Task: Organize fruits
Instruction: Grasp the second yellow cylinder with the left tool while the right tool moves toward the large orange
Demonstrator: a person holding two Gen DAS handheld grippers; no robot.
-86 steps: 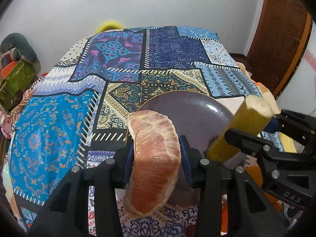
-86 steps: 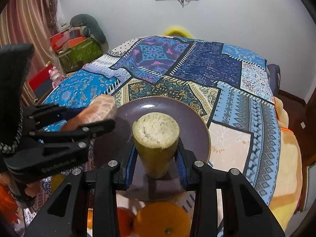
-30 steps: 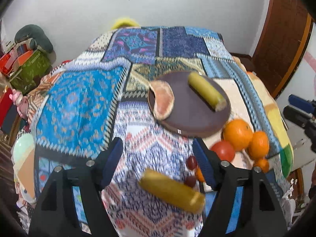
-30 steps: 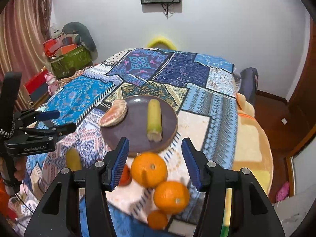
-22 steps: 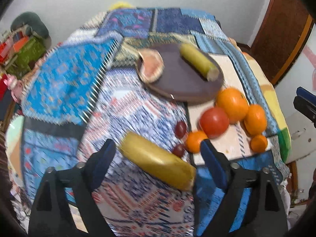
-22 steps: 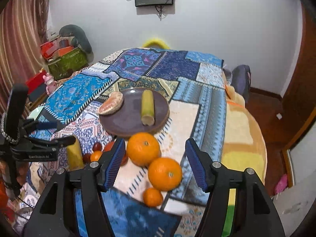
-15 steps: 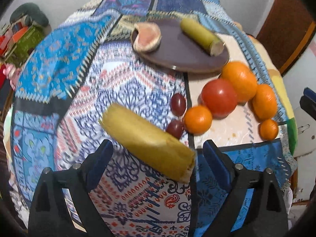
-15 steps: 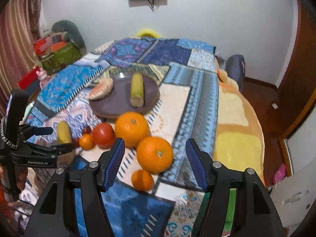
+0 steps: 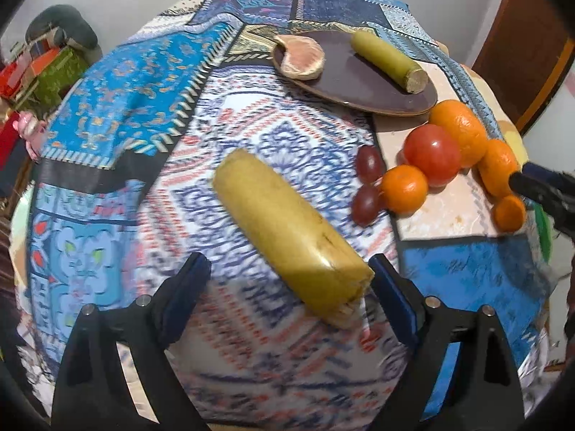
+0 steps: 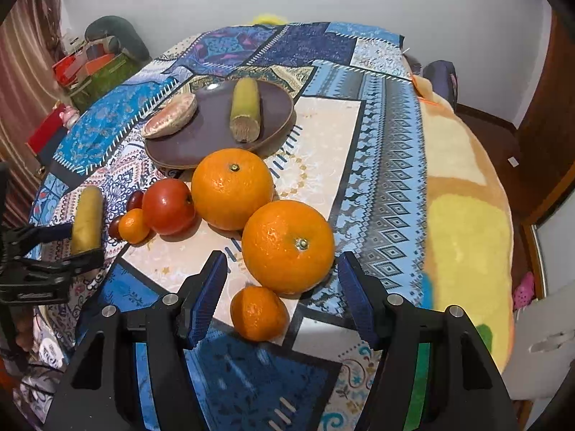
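Jaws on my left gripper [image 9: 287, 287] are spread around the yellow stalk [image 9: 291, 237] on the cloth; I'd centre before closing. Right gripper [image 10: 282, 283], also spread, flanks the near orange [image 10: 287, 246], short of the plate [image 10: 215, 133].

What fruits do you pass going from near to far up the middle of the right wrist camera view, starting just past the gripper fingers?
Small orange → nearer large orange → farther large orange → yellow-green stalk piece lying on the brown plate.
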